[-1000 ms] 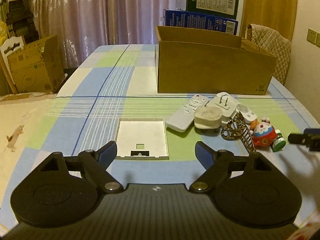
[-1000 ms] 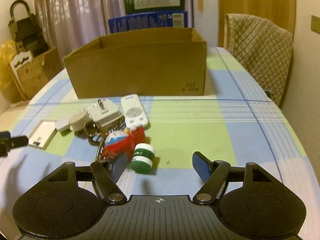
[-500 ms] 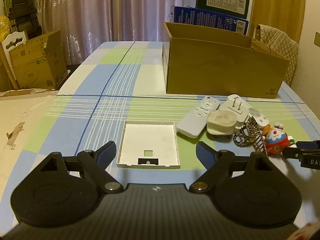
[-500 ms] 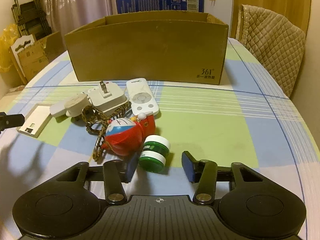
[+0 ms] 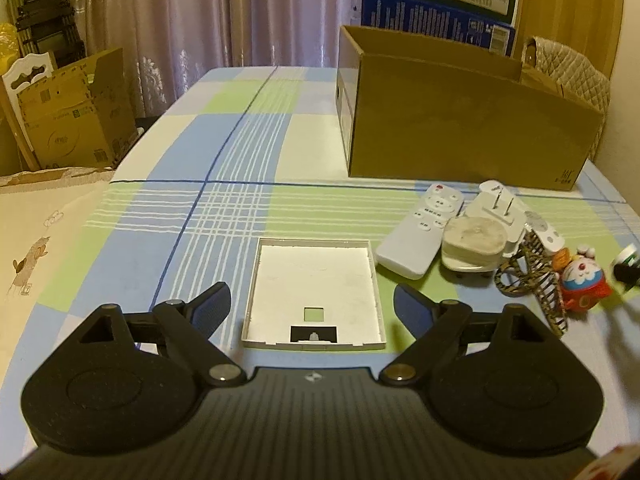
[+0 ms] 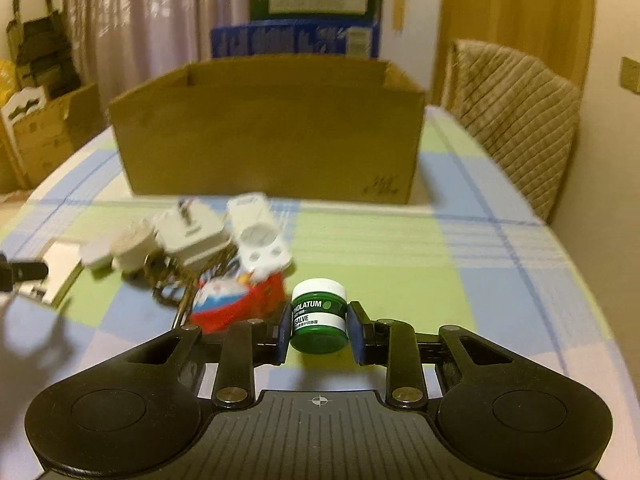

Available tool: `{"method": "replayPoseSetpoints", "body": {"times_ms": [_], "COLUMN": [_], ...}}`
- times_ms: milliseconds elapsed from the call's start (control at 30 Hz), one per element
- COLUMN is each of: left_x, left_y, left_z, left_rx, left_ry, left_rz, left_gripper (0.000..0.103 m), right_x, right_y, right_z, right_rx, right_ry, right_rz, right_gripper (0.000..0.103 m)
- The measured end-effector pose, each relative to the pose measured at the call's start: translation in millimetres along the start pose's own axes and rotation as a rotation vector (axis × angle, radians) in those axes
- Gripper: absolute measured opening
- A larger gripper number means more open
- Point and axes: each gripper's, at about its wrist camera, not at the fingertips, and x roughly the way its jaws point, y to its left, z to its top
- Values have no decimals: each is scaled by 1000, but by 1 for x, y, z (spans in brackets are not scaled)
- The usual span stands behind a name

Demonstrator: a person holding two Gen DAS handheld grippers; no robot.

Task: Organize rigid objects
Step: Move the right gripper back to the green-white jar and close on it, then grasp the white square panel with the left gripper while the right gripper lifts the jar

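A small green salve jar (image 6: pixel 319 314) with a white lid sits between the pads of my right gripper (image 6: pixel 319 330), which is shut on it just in front of a red and blue toy figure (image 6: pixel 228 300). My left gripper (image 5: pixel 312 304) stands open low over the table, its fingers either side of a flat white cover plate (image 5: pixel 314 280). An open cardboard box (image 5: pixel 460 132) stands behind the pile, also visible as the box (image 6: pixel 272 136) in the right wrist view. At the right edge of the left wrist view, the right gripper's tip shows blurred.
Beside the plate lie a white remote (image 5: pixel 420 236), a plug adapter (image 5: pixel 496 208), a round white plug (image 5: pixel 474 240), a patterned strap (image 5: pixel 532 276) and the toy figure (image 5: pixel 582 280). A quilted chair (image 6: pixel 516 120) stands at the table's right. More boxes sit on the floor at left.
My right gripper's jaws have come together on the green jar, which lay loose by the toy before. My left gripper has crept forward and down toward the white plate.
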Motion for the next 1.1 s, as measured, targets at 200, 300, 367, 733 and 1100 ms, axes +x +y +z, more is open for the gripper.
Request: {"method": "replayPoseSetpoints", "body": {"times_ms": [200,300,367,733,1100], "left_x": [16,21,27,30,-4], "left_y": [0,-2,-3,-2,1], "left_z": [1,0,-1,-1,11], "left_rx": [2,28,38,24,-2], "left_ry": [28,38,52,72,2], "left_rz": [-16,-3,3,16,14], "left_gripper": [91,93,93,83,83], "right_x": [-3,-2,-1,-3,-15], "right_y": [6,9,10,15,24], "right_z": [6,7,8,11,24], "right_rx": [2,0,2,3,-1], "right_ry": [-18,-18,-17,-23,-69], "right_rz": [21,31,36,65,92], "right_gripper": [26,26,26,26,26]}}
